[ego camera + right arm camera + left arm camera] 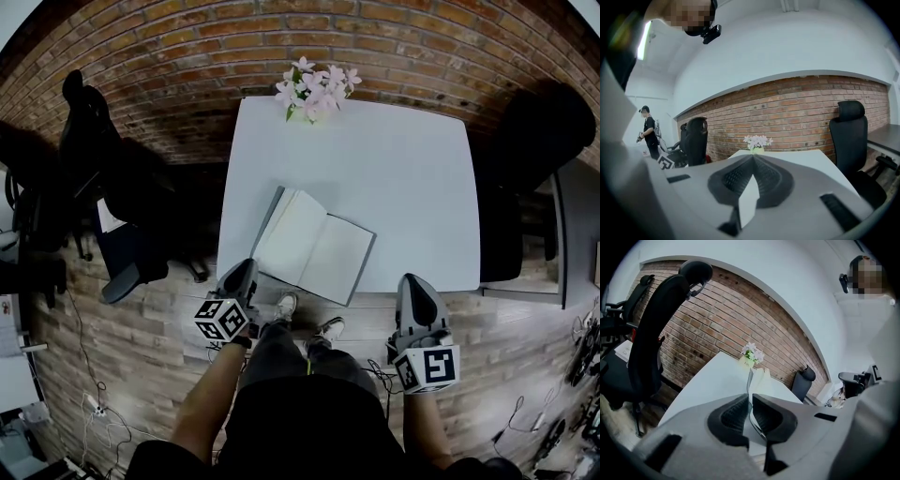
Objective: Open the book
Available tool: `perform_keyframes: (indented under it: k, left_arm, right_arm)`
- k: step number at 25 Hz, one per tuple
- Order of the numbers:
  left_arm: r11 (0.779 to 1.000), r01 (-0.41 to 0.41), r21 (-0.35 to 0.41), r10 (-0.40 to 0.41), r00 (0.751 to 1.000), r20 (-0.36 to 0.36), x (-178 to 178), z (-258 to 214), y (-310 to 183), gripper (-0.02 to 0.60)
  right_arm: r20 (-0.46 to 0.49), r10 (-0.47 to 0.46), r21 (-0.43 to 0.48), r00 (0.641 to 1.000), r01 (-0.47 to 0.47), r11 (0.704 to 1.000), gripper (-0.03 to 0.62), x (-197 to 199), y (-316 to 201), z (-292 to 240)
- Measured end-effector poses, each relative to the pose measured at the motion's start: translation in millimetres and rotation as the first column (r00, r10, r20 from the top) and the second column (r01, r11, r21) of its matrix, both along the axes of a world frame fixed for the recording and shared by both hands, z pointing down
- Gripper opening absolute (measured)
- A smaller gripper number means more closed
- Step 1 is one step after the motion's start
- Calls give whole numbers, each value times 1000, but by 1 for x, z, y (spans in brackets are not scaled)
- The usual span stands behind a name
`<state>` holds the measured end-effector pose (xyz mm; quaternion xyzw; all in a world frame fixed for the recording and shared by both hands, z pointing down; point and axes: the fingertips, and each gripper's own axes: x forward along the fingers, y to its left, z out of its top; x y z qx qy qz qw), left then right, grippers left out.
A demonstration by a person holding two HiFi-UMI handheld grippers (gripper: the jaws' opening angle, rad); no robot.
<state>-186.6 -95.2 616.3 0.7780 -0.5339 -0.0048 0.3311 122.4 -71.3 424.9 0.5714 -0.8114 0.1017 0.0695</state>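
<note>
Book (314, 246) lies open near the white table (412, 178) edge.

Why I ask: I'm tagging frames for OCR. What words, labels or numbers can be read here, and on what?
No text reads clearly.
Flower pot label: dark print, too blurred to read.
Open book: pages look blank.
Left marker cube, right marker cube: square patterns only, no words.

left gripper (244, 270): jaws were found closed together, nothing gripped, tilted slightly downward | right gripper (413, 283): jaws were found pressed together, empty, held near level | left forearm (208, 398) and right forearm (424, 427): were extended forward
</note>
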Motion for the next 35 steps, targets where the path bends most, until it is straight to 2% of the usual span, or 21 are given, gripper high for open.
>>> perform_keyframes:
  k: [5, 15, 20, 29, 30, 31, 32, 35]
  left_arm:
    - [999, -49, -25, 50, 997, 56, 4, 10, 13, 38]
    - [992, -78, -102, 89, 989, 114, 7, 31, 28, 38]
    - [989, -99, -110, 115, 982, 152, 4, 35, 27, 41]
    - [989, -91, -116, 114, 970, 217, -10, 38, 30, 63]
    - [991, -88, -101, 109, 969, 220, -14, 34, 29, 81]
    - [992, -90, -84, 107, 969, 224, -16, 30, 28, 135]
    - [993, -97, -70, 111, 966, 234, -17, 27, 27, 158]
    - [991, -129, -48, 137, 954, 268, -14, 22, 24, 160]
  right_arm:
    - [4, -13, -5, 1000, 13, 1000, 12, -8, -3, 1]
    - [4, -37, -4, 999, 37, 999, 11, -23, -3, 0]
    - [2, -30, -9, 1000, 30, 999, 11, -23, 2, 3]
    - [4, -24, -11, 1000, 24, 1000, 12, -23, 4, 3]
    - [5, -25, -9, 1000, 25, 1000, 12, -24, 5, 3]
    - [5, -26, -8, 1000, 26, 1000, 12, -25, 5, 2]
    - [5, -28, -8, 1000, 28, 1000, 11, -26, 5, 2]
    - [6, -33, -8, 999, 33, 999, 11, -29, 6, 4]
